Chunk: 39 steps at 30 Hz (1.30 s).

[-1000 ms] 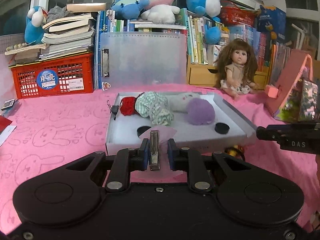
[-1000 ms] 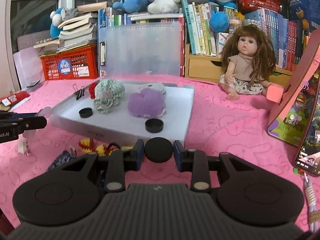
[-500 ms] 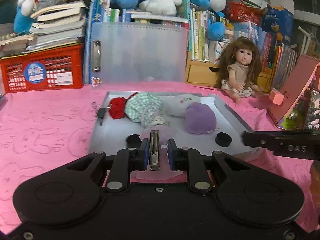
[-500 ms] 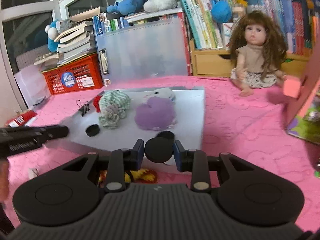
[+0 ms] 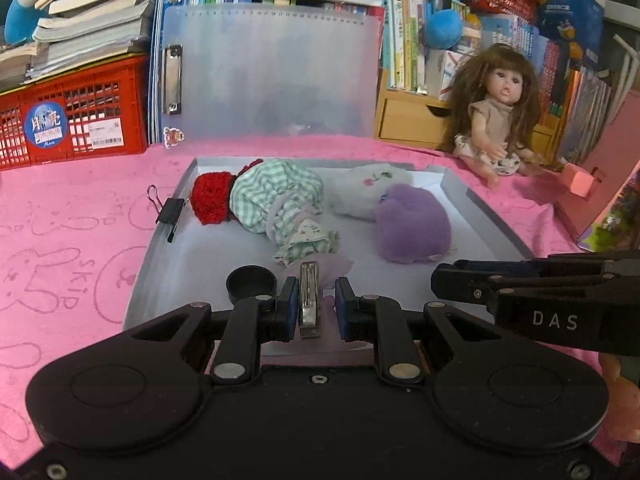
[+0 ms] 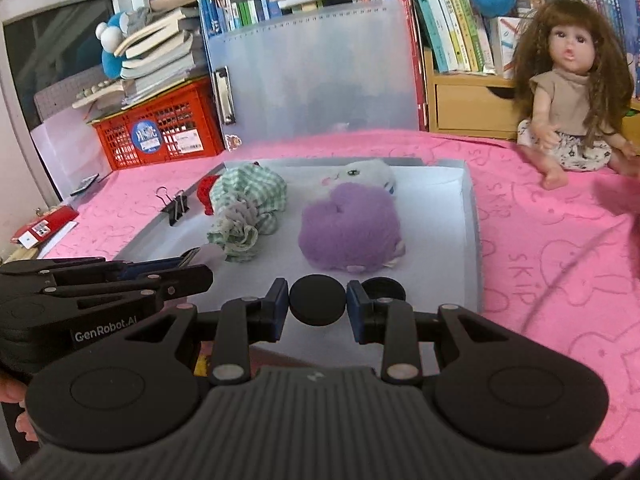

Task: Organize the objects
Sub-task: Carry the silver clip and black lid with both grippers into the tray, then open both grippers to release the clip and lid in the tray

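Observation:
A grey tray (image 5: pixel 160 236) (image 6: pixel 468 216) lies on the pink cloth. It holds a purple plush (image 5: pixel 412 224) (image 6: pixel 350 228), a white plush (image 5: pixel 368 192) (image 6: pixel 366 172), a green checked cloth bundle (image 5: pixel 276 196) (image 6: pixel 246 204), a red knitted piece (image 5: pixel 210 196) and a black cap (image 5: pixel 251 283). My left gripper (image 5: pixel 314 308) is shut on a metal clip with a pale pink piece (image 5: pixel 309 300), over the tray's near edge. My right gripper (image 6: pixel 317 306) is shut on a black round cap (image 6: pixel 317 300) above the tray's near edge, beside another black cap (image 6: pixel 383 289).
A black binder clip (image 5: pixel 170 210) (image 6: pixel 176 206) sits on the tray's left rim. A doll (image 5: pixel 492 120) (image 6: pixel 572 92) sits at the back right. A red crate (image 5: pixel 68 120), a translucent folder (image 5: pixel 272 72) and bookshelves stand behind. A pink house-shaped toy (image 5: pixel 600 184) stands at the right.
Both grippers have moved forward over the tray, still holding their objects. The tray and its contents appear closer.

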Tool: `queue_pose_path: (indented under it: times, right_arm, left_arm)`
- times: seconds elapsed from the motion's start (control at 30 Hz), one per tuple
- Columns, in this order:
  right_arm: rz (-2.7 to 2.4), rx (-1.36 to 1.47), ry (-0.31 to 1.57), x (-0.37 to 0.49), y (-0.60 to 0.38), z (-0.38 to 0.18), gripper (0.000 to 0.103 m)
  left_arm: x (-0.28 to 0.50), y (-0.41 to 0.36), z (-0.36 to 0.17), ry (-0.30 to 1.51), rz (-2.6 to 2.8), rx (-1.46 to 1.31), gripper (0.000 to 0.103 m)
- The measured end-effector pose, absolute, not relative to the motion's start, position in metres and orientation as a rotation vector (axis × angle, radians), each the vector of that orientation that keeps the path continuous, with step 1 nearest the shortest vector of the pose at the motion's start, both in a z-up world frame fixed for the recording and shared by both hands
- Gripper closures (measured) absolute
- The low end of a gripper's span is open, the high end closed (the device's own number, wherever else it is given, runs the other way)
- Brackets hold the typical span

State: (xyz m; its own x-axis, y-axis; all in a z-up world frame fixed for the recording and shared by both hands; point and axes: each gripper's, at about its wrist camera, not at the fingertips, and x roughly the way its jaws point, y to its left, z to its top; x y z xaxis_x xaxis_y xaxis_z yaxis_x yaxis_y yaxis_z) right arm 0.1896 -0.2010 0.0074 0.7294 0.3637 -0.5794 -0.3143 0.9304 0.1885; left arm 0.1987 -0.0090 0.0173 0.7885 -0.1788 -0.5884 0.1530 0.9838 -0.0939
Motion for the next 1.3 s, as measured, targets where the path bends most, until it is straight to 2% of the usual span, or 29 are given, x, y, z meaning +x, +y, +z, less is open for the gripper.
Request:
queue_pose_path:
  times: [1.07,1.3]
  right_arm:
    - [0.333,0.006,0.634,0.203,-0.196,0.005,0.067]
    - [0.343,-0.001,0.643,0.203,-0.191,0.004,0.064]
  left_arm:
    - [0.227,0.011,0.0,0.664,-0.086,-0.038,0.083]
    - [0.224,0.009,0.001,0.666,-0.097,-0.031,0.083]
